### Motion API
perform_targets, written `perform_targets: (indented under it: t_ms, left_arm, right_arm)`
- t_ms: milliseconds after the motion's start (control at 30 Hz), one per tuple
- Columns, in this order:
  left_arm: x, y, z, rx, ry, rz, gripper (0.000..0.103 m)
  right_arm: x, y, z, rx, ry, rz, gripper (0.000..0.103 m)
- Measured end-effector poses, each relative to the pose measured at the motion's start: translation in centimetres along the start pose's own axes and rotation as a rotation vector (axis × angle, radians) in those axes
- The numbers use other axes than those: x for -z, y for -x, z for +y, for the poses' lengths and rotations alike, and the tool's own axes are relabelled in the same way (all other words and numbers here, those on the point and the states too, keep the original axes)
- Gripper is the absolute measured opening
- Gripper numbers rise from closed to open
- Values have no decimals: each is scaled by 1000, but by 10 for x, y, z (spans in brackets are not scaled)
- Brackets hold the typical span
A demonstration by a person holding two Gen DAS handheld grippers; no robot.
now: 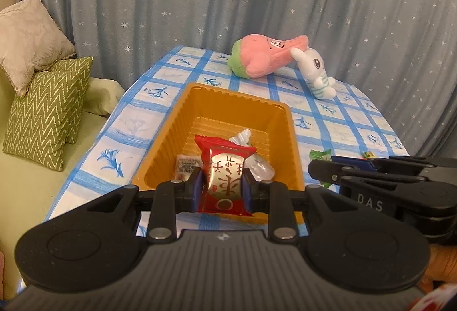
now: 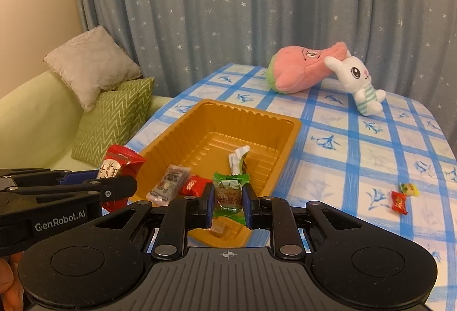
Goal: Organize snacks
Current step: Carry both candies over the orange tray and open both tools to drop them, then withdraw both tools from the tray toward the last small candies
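An orange plastic tray (image 1: 228, 99) (image 2: 288, 136) sits on the blue-checked table. My left gripper (image 1: 222, 186) is shut on a red snack packet (image 1: 225, 179) with a gold label, held over the tray's near edge; it shows at the left of the right wrist view (image 2: 118, 165). My right gripper (image 2: 228, 201) is shut on a green-wrapped candy (image 2: 230, 194) over the tray's near right corner. Inside the tray lie a clear-wrapped candy (image 2: 239, 159), a pale packet (image 2: 168, 182) and a small red packet (image 2: 194, 185).
Two small candies, one red (image 2: 399, 202) and one yellow-green (image 2: 409, 188), lie on the table right of the tray. A pink plush (image 2: 302, 68) and a white bunny plush (image 2: 357, 79) lie at the far side. A sofa with cushions (image 2: 114, 116) stands left.
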State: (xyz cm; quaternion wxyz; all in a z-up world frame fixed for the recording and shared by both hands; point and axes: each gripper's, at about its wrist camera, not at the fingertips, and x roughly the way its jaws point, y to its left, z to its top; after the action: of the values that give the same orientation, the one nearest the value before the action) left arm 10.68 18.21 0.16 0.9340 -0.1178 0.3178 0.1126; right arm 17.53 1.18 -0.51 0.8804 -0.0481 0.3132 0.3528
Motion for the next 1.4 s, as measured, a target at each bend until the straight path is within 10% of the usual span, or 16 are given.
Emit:
perform_targets:
  t_ms: [633,700,1400]
  left_arm:
    - [-19,-61,11,-14,-34,24,26]
    - [-20,-65,14,-13,-23,21,41]
    - [-11,-37,35,-43,35,18,50]
  right_arm:
    - [-10,-49,-16,-4,-31,33,21]
    - [-10,-51,-18,-4,-32,38,21]
    - [-9,-52,-17,-91,-59,30,31]
